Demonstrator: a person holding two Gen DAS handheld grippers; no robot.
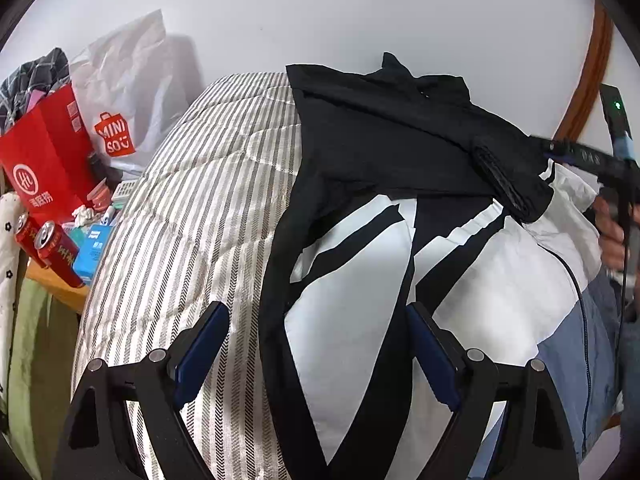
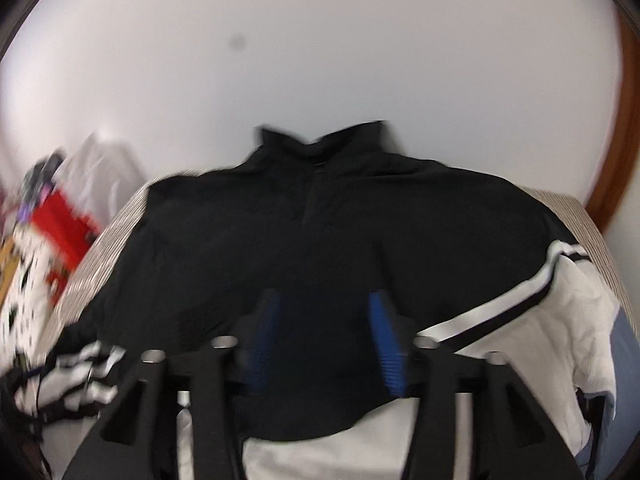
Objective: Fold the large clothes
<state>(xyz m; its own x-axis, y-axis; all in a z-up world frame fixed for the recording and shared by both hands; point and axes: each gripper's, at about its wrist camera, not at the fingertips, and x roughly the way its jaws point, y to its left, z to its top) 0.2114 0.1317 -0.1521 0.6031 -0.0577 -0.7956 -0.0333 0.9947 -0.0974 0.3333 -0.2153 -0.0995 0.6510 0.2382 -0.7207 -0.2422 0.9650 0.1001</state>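
My left gripper gapes wide and empty over the jacket on the bed, while my right gripper, parted and empty, hovers above its black chest at twelve o'clock.

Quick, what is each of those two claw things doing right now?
Left gripper: open, holding nothing, above the black-and-white jacket.
Right gripper: open, nothing pinched, over the jacket's black part.

We have the black, white and blue jacket spread on the striped quilted mattress, collar toward the wall behind. Left of the mattress, a red paper bag stands behind two red drink cans lying side by side.
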